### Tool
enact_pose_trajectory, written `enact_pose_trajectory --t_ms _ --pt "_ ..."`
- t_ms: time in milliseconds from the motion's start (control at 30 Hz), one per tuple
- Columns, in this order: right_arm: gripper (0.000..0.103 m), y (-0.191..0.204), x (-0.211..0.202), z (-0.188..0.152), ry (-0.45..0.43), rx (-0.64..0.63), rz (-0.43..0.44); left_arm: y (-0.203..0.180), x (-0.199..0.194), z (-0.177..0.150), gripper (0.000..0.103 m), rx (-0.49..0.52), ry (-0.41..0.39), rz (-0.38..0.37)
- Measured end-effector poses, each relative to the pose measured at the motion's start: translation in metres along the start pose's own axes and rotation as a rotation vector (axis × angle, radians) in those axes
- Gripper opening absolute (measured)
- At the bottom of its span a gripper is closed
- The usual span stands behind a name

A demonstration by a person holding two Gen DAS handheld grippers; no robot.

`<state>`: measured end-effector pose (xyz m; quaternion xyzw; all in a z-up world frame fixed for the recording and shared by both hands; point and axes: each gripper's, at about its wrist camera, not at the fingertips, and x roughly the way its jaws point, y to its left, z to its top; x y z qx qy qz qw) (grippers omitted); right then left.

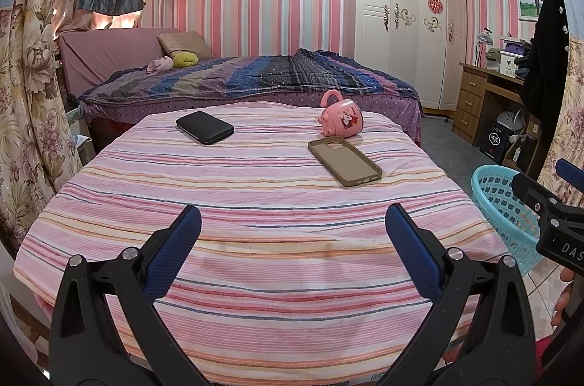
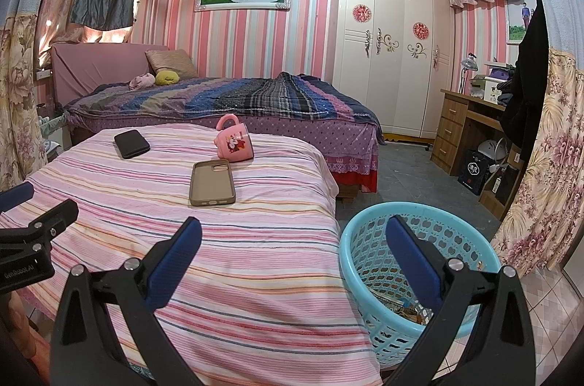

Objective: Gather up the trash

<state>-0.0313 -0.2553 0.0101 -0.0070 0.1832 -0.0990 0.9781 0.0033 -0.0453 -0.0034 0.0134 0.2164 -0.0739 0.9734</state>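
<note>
Light-blue trash basket (image 2: 419,280) on the floor, just right of the striped surface (image 2: 226,258).

Lattice walls, some scraps inside. On the cloth: one pink mug (image 2: 234,139) tipped over, one tan phone case (image 2: 212,182), one black phone (image 2: 131,143). Left gripper (image 1: 292,232) and right gripper (image 2: 292,240) both have jaws wide apart, holding nothing.

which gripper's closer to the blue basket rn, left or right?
Right. The right gripper hangs at the bed's edge with one finger over the blue basket rim. The left gripper is over the striped bedspread, with the basket off to its right.
</note>
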Motion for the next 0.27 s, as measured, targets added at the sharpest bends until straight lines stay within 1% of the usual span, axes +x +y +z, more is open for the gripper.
enact_pose_trajectory --t_ms 267 --pt "0.098 0.0003 0.0 -0.0001 0.0 -0.001 0.0 0.0018 -0.0014 0.0042 0.098 0.006 -0.001 -0.001"
